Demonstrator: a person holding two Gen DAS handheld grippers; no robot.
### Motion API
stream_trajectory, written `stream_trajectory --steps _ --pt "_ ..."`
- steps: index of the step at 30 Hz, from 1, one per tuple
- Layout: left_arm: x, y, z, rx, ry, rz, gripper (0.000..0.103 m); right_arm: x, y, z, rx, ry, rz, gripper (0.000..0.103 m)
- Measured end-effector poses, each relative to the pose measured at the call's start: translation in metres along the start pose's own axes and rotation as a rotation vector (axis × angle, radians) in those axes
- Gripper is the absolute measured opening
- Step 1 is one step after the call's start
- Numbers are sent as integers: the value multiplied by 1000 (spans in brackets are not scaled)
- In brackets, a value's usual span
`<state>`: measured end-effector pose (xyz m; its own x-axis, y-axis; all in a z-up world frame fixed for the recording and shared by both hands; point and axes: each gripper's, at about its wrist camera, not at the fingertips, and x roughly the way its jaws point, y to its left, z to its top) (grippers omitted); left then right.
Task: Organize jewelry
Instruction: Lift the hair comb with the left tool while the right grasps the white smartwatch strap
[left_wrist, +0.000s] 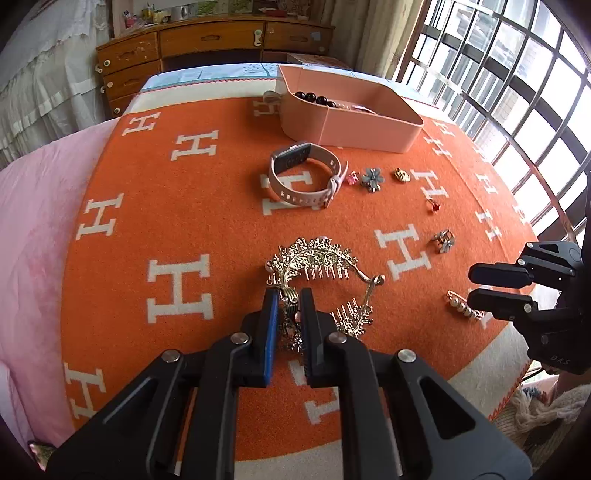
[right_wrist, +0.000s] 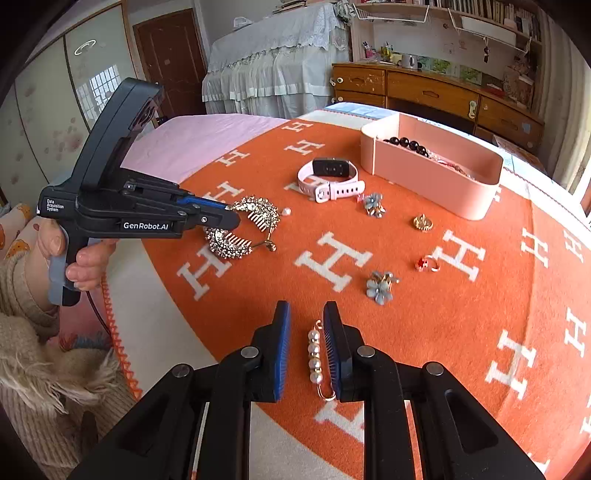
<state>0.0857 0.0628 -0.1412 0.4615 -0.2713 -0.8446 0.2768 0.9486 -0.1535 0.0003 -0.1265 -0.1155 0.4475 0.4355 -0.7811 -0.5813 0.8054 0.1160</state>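
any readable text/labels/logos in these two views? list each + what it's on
"GenRobot.AI": side of the left tool, right wrist view.
"Data Acquisition System": small print on that tool's rear body.
"DAS": embossed on the right tool, left wrist view.
"H": repeated white letter on the orange blanket.
Book spines on the shelf: too small to read.
Watch screen: dark, no text.

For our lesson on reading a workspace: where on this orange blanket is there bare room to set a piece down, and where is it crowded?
Free: the wide stretch left of the pink-strapped smartwatch and gold crystal hair comb, toward the pink sheet; also the blanket right of the red-stone ring. Crowded: the strip between the pink oval box and the pearl hair pin, dotted with small brooches.
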Motion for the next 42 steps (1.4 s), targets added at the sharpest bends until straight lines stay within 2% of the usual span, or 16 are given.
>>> stream_trajectory --steps 6,11,17,22,24,27,34,36,39,42 --pt "-12 22 21 -133 -36 32 9 1 0 47 41 -2 0 19" --pt "-20 35 36 -215 -84 67 9 21 -15 95 187 20 33 19" --pt "-23 42 51 -253 -126 104 9 74 -53 128 501 188 43 19" --pt "-18 43 58 -266 -137 86 9 105 -64 130 647 273 65 19" --pt "-15 45 59 -274 -142 76 9 112 -65 131 691 288 60 26" --pt "-12 48 60 -287 -143 64 9 120 -63 135 703 296 8 33" --pt "-7 57 58 -320 -145 59 9 137 -54 149 640 309 -71 33" --pt "-7 60 57 -327 -149 62 9 139 -51 151 615 308 -93 22" --pt "-7 61 57 -329 -148 61 9 141 -49 152 592 306 -90 14" --pt "-8 61 57 -333 -145 57 9 134 -47 150 578 282 -72 11"
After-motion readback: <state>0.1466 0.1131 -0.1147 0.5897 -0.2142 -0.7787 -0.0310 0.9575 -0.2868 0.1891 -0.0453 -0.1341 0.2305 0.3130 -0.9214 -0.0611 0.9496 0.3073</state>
